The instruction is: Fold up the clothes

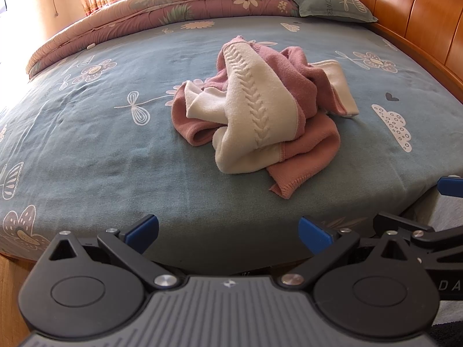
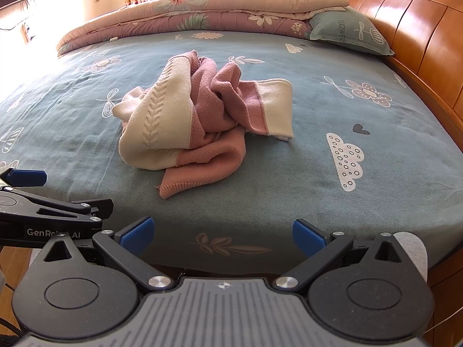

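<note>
A crumpled pink and cream knit sweater [image 1: 260, 110] [image 2: 199, 118] lies in a heap in the middle of the bed, with a cable-knit cream panel on top. My left gripper [image 1: 228, 232] hovers open over the bed's near edge, short of the heap, with nothing between its blue pads. My right gripper [image 2: 222, 235] is also open and empty at the near edge. The left gripper shows at the left side of the right wrist view, and part of the right gripper shows at the right edge of the left wrist view.
The bed has a grey-blue floral sheet [image 1: 101, 144] [image 2: 332, 202]. A folded pink floral quilt [image 1: 162, 8] [image 2: 188, 17] lies along the far side, beside a grey-green pillow [image 1: 332, 3] [image 2: 347, 29]. A wooden headboard [image 1: 419, 14] [image 2: 413, 34] runs along the right.
</note>
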A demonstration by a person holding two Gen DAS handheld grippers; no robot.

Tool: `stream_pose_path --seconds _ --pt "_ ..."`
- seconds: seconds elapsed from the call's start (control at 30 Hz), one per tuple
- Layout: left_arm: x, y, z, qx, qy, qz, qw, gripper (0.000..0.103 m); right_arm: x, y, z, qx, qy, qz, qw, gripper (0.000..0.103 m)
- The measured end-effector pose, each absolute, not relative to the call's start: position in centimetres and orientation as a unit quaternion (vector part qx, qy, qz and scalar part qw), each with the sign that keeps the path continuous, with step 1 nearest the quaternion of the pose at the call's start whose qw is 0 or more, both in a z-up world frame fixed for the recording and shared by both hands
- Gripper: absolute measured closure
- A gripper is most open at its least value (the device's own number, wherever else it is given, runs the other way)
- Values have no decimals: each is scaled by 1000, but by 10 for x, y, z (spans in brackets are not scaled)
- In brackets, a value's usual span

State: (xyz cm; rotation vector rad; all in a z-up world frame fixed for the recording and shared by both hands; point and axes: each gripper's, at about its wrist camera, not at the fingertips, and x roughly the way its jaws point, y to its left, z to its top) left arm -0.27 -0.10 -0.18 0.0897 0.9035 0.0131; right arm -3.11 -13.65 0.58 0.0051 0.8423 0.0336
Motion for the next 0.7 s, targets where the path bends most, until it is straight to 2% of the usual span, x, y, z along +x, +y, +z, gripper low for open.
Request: stream_pose_path --seconds 0.7 --pt "-1 0 -2 44 438 5 898 1 -29 -137 5 4 411 18 911 0"
